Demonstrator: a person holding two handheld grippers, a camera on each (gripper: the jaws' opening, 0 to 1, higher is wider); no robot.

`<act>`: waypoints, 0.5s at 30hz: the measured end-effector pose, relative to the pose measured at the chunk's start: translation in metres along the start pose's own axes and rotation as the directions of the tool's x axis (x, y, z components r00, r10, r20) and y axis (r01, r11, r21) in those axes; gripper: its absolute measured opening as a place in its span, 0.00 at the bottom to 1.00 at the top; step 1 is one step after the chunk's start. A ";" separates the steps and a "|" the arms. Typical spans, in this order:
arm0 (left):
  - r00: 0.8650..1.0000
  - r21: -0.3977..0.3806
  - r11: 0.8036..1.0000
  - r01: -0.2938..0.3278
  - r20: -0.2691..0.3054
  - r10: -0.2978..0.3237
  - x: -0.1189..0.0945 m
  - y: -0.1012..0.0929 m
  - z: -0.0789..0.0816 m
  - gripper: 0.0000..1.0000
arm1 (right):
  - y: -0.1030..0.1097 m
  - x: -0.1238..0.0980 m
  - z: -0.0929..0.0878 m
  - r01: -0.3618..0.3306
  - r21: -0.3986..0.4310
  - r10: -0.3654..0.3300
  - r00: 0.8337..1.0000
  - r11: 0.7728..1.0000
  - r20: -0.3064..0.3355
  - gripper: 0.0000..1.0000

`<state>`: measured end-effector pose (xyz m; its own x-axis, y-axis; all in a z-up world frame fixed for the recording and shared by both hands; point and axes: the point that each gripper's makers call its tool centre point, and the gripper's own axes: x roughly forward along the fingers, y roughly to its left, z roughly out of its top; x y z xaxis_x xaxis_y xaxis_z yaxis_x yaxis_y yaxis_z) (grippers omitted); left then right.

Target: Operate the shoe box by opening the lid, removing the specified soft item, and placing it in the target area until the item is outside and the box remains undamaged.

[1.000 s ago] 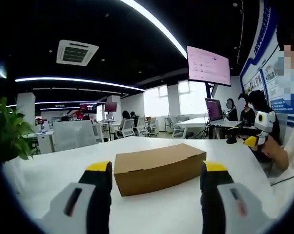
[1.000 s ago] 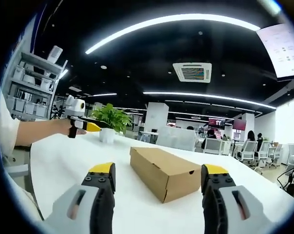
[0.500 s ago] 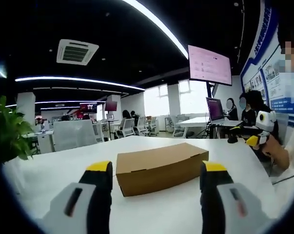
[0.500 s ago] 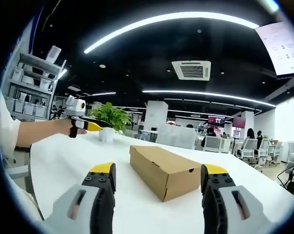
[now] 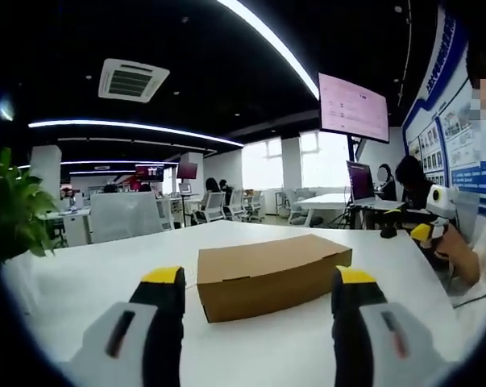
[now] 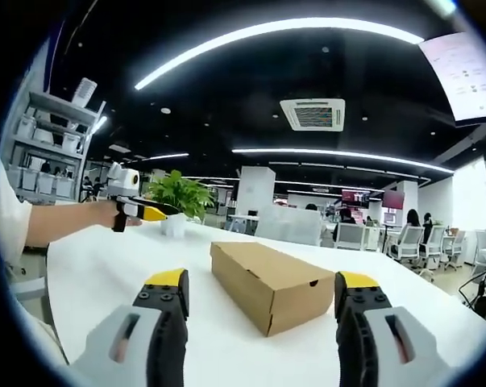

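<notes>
Nearest you, your left gripper [image 5: 259, 282] and your right gripper [image 6: 263, 282] both stood spread wide, holding nothing, each raised above the white table [image 5: 81, 282]. Just beyond the yellow tips, the shoe box [image 5: 271, 274] lay flat on that table with its lid [image 6: 263, 262] shut. You had not touched it: the lid was unopened, the soft item was hidden inside, and no target area could be made out. Farther off stood a potted plant [image 6: 180, 197].
</notes>
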<state>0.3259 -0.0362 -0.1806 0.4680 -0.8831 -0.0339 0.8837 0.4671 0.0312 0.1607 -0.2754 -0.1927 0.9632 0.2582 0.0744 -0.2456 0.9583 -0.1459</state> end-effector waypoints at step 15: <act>0.999 0.007 1.000 0.030 -0.033 -0.030 0.012 0.001 -0.008 0.77 | 0.002 0.013 0.003 -0.012 0.010 0.012 1.000 1.000 0.003 0.76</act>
<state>0.3327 -0.0457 -0.1891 0.4415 -0.8947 -0.0676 0.8973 0.4399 0.0376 0.1720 -0.2700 -0.1887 0.9600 0.2697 0.0754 -0.2580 0.9564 -0.1369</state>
